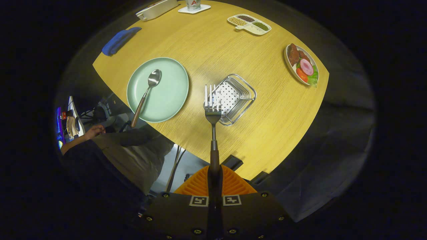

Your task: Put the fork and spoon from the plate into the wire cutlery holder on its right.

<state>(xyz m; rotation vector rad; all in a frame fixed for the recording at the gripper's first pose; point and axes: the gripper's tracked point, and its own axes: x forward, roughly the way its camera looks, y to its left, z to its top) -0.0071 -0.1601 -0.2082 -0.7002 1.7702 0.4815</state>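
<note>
My gripper (214, 181) is shut on the handle of the fork (212, 110), holding it high above the wooden table (267, 133). The fork points forward, and its tines overlap the near left edge of the wire cutlery holder (233, 98) below. The holder is a metal wire basket with a perforated floor and nothing inside it. To its left lies the pale green plate (166, 96). On the plate rests the spoon (146, 93), bowl toward the far side and brown handle sticking out over the plate's near rim.
A dish of meat and salad (302, 65) sits at the table's right edge. A divided tray of grains (249, 24) lies farther back. A blue cloth (119, 40), a white case (156, 9) and a can on a coaster (193, 6) line the far side. A person's arm (83, 138) shows beside the table.
</note>
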